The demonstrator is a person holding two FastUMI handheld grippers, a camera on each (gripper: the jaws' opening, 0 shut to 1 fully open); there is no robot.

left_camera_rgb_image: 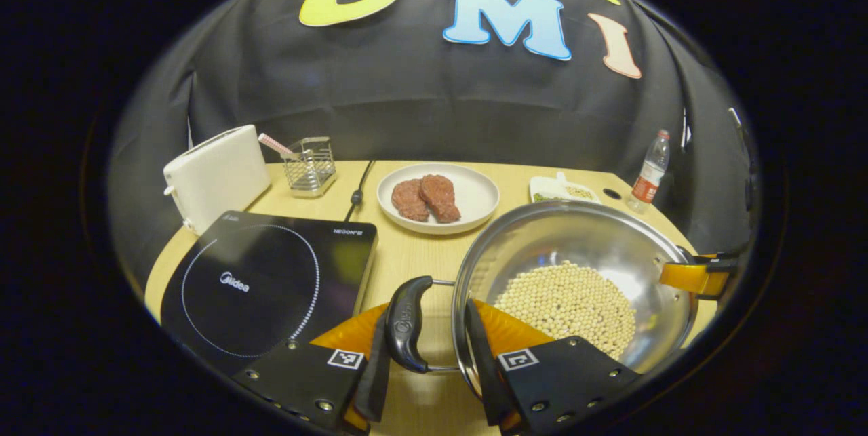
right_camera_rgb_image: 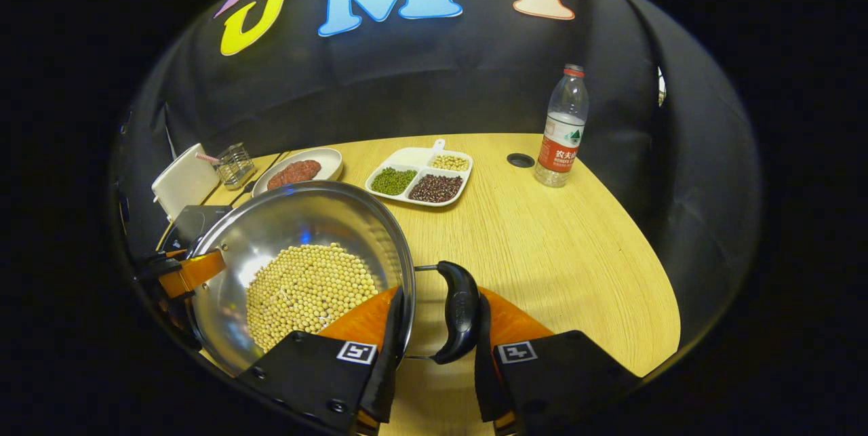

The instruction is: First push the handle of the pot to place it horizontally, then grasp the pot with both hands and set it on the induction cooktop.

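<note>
Two readable marks sit on the induction cooktop (left_camera_rgb_image: 264, 280): "Midea" inside its dotted ring and smaller print at the far corner, too blurred to make out. Raised lettering on the pot's left handle (left_camera_rgb_image: 407, 324) is likewise too small to read. The bottle (right_camera_rgb_image: 561, 127) wears a red-and-white label. The pot (left_camera_rgb_image: 576, 246), holding a heap of soybeans (left_camera_rgb_image: 566, 304), is above the table (left_camera_rgb_image: 407, 260) just right of the cooktop, not on it; its underside is hidden. The left gripper (left_camera_rgb_image: 428, 314) has its jaws narrow, one finger against the handle's outer side, the other overlapping the pot's rim. The right gripper (right_camera_rgb_image: 439, 300) straddles the right handle (right_camera_rgb_image: 461, 317) the same way. Whether both fingers of either actually press, I cannot tell. The left gripper view shows a white toaster (left_camera_rgb_image: 217, 175), a wire holder (left_camera_rgb_image: 310, 165), a cable (left_camera_rgb_image: 359, 188) and a plate (left_camera_rgb_image: 468, 199) with two patties (left_camera_rgb_image: 426, 199). The right gripper view shows plainly a divided tray (right_camera_rgb_image: 415, 155) of green, dark and pale beans, cut off by the pot in the left gripper view.
</note>
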